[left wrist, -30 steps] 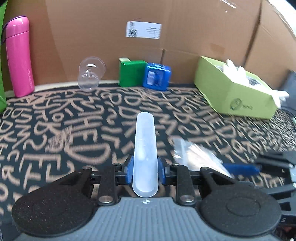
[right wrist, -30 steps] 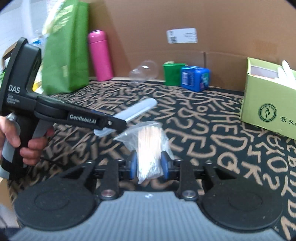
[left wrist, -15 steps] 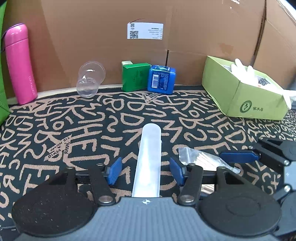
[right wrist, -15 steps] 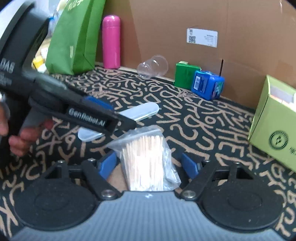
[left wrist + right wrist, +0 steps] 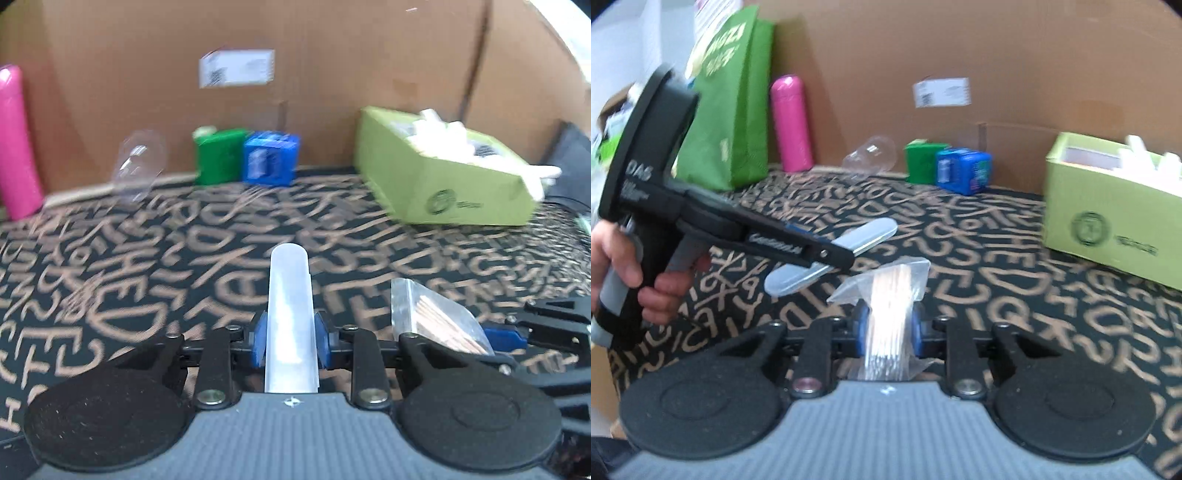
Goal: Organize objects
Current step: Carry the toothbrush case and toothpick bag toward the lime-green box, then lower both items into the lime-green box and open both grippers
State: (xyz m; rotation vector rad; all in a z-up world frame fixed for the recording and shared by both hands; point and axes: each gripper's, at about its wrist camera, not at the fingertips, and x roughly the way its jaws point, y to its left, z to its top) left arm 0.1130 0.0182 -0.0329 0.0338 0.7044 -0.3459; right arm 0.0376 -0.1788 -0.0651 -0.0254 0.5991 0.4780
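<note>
A long translucent plastic case (image 5: pixel 290 295) sticks forward between the blue pads of my left gripper (image 5: pixel 290 339), whose jaws are closing and press on its sides. In the right wrist view the same case (image 5: pixel 871 232) hangs just above the patterned cloth in the left gripper (image 5: pixel 831 254), held by a person's hand (image 5: pixel 617 254). A clear bag of wooden toothpicks (image 5: pixel 894 280) stands between the pads of my right gripper (image 5: pixel 888 325), whose jaws are closing and squeeze it. The bag (image 5: pixel 432 317) also shows to the right in the left wrist view.
At the back wall of cardboard stand a pink bottle (image 5: pixel 16 147), a tipped clear cup (image 5: pixel 138 166), a green box (image 5: pixel 218 155) and a blue box (image 5: pixel 271 158). A lime-green open box (image 5: pixel 443 177) with white items sits right. A green bag (image 5: pixel 731 110) stands far left.
Half a second ago both grippers stood open, with the case and the bag lying on the cloth. Now both have closed on them again, and both views are blurred by motion.
</note>
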